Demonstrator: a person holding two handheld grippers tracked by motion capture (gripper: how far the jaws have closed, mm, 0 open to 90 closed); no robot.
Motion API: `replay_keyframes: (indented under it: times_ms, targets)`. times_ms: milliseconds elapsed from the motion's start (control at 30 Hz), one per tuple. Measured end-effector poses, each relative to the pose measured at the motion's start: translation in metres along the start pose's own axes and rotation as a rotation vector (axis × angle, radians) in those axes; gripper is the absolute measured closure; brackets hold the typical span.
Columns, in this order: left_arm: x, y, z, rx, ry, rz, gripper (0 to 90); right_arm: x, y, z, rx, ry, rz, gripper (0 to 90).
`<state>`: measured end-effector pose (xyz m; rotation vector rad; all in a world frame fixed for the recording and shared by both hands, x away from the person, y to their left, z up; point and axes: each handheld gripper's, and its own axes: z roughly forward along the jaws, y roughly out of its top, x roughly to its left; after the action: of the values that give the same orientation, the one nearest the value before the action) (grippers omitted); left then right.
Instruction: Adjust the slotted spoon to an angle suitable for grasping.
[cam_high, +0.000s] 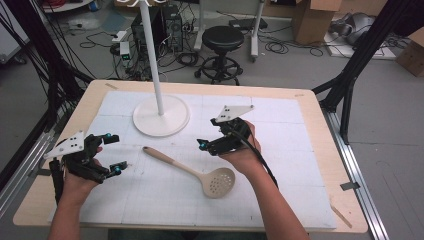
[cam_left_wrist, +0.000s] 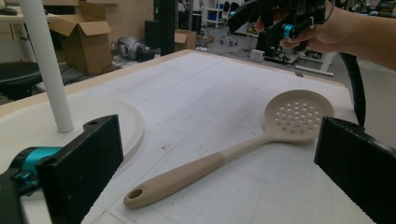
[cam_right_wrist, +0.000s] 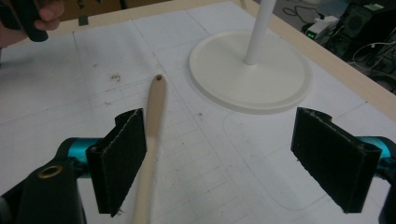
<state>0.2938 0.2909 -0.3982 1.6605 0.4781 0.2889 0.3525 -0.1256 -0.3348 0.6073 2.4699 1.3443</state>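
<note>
A beige slotted spoon (cam_high: 190, 170) lies on the white mat (cam_high: 280, 150), its handle end toward the far left and its round holed head (cam_high: 219, 182) toward the near right. My left gripper (cam_high: 116, 152) rests at the mat's left edge, open, pointing at the spoon; in the left gripper view the spoon (cam_left_wrist: 196, 170) lies beyond the wide-apart jaws of the left gripper (cam_left_wrist: 219, 161). My right gripper (cam_high: 209, 133) hovers just past the spoon's middle, open. In the right gripper view the handle (cam_right_wrist: 154, 112) runs beside one pad (cam_right_wrist: 119, 158), with nothing gripped by the right gripper (cam_right_wrist: 226, 154).
A white stand with a round base (cam_high: 161, 120) and a thin pole (cam_high: 151, 50) occupies the mat's far centre-left, close to the spoon's handle end. The wooden table edge (cam_high: 320, 130) frames the mat. A black stool (cam_high: 222, 40), boxes and cables sit on the floor beyond.
</note>
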Motion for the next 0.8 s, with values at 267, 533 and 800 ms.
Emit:
replay_keyframes:
  times_ms: [267,533,800]
  targets:
    - [0.000,0.000,0.000,0.001,-0.002,0.000,1.7,0.006,0.009,0.023,0.060,0.038,-0.025,21.7]
    - [0.000,0.000,0.000,0.002,-0.003,-0.001,1.7,0.011,0.011,0.045,0.136,0.065,-0.028,24.8]
    - [0.000,0.000,0.000,0.004,-0.003,-0.001,1.7,0.017,0.011,0.067,0.207,0.086,-0.061,26.0]
